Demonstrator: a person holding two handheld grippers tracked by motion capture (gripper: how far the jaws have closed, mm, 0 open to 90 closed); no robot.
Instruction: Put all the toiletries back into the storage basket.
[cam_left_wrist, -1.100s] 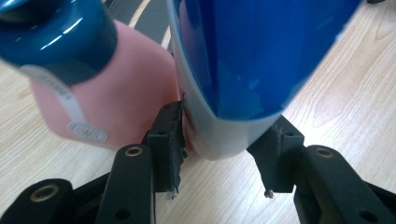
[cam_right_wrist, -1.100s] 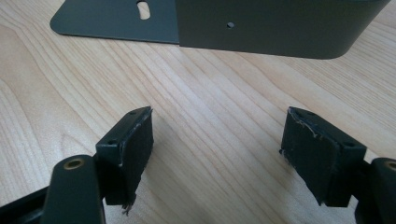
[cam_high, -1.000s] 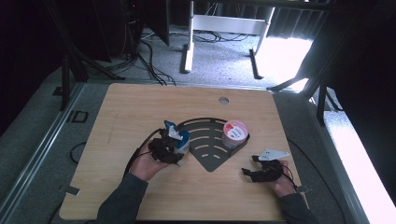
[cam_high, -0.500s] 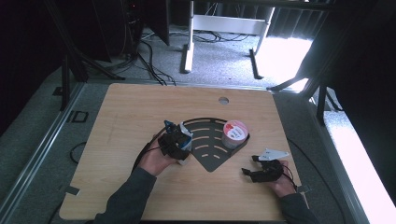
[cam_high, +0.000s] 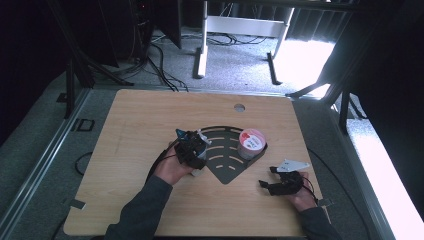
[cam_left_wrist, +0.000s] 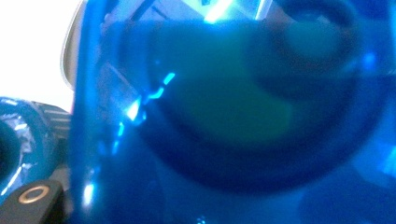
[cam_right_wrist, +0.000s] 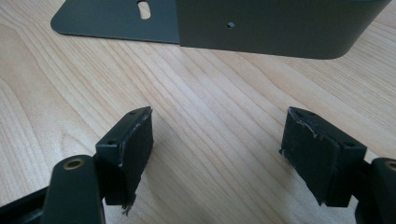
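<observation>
My left gripper hovers over the left edge of a dark fan-shaped slotted metal plate. It is shut on a blue see-through container, which sits so close to the left gripper view's lens that it blurs; one black fingertip shows at the lower left. A round tub with a red-and-white lid stands at the plate's right corner. My right gripper lies low on the wood right of the plate, open, with nothing between its pads; the plate's wall is just ahead of it.
The wooden table has a round cable hole near its far edge. A cable trails from the left gripper across the wood. Desk legs and cables lie on the floor beyond the table.
The left hand has turned and shifted slightly right with the blue container. The right gripper has stayed in place, open.
</observation>
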